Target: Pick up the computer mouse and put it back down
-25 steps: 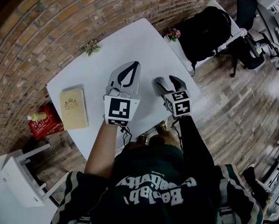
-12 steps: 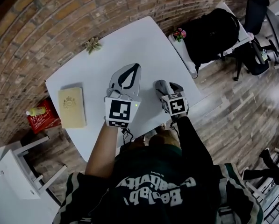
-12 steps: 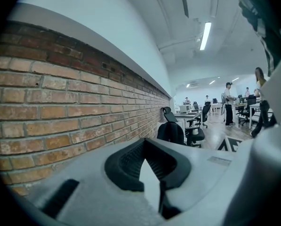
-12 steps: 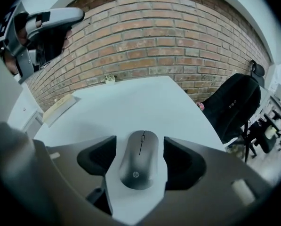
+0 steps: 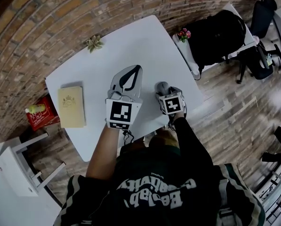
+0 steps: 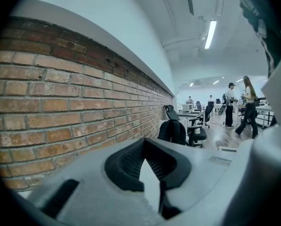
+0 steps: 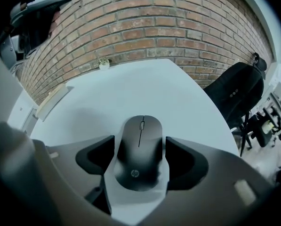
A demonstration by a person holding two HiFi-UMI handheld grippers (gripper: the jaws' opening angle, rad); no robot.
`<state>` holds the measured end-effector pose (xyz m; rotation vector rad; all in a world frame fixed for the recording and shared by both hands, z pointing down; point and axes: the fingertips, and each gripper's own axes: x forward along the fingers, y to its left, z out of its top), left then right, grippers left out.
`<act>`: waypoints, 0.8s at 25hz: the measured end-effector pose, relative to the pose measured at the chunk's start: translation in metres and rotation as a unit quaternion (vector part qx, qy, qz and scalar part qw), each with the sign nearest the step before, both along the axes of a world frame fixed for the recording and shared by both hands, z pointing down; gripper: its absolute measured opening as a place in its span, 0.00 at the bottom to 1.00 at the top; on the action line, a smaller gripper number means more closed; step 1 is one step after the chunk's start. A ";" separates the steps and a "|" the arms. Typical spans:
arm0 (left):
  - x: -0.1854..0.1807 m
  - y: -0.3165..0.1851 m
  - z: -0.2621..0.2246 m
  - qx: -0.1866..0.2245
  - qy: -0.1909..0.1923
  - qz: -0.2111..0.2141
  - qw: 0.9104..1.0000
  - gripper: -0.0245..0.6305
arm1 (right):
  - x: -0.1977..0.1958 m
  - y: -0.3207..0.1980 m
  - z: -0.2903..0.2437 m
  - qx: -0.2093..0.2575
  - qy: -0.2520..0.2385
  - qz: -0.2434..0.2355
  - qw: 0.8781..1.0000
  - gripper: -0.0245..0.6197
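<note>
Mouse [image 7: 140, 152], black smooth plastic, lies on white counter [image 5: 107, 51], near right side, between right tool [image 7: 140, 138] jaws, spread and just opening wider; left tool [image 6: 145, 142] pressed together, empty

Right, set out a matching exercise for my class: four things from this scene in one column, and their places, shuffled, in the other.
Things
1. computer mouse
2. beige book
3. small plant
4. red crate

Places
A. off the table, beyond its left end
B. at the table's far edge, by the brick wall
C. on the table's left end
D. on the table's near right part

Pairs: 1-D, 2-C, 3-B, 4-A
</note>
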<state>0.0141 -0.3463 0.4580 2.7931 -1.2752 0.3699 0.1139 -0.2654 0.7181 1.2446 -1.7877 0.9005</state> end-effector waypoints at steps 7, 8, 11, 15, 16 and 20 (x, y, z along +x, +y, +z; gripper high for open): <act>-0.003 -0.003 0.004 -0.005 0.006 -0.008 1.000 0.05 | 0.003 -0.001 0.002 -0.027 0.029 -0.023 0.999 0.51; -0.003 -0.003 0.004 -0.007 0.008 -0.009 1.000 0.05 | 0.004 0.000 0.002 -0.027 0.023 -0.023 0.999 0.51; -0.004 -0.005 0.004 -0.011 0.013 -0.014 1.000 0.05 | 0.006 0.000 -0.001 -0.018 0.013 -0.020 1.000 0.50; -0.003 -0.005 0.000 -0.007 0.015 -0.013 1.000 0.05 | 0.006 0.000 -0.002 0.001 0.015 -0.020 1.000 0.50; -0.004 -0.005 -0.001 -0.005 0.015 -0.013 1.000 0.05 | 0.006 -0.001 -0.004 0.006 0.015 -0.019 1.000 0.50; -0.007 -0.007 -0.006 0.000 0.015 -0.017 1.000 0.05 | 0.007 -0.012 -0.019 0.035 0.011 -0.016 0.999 0.50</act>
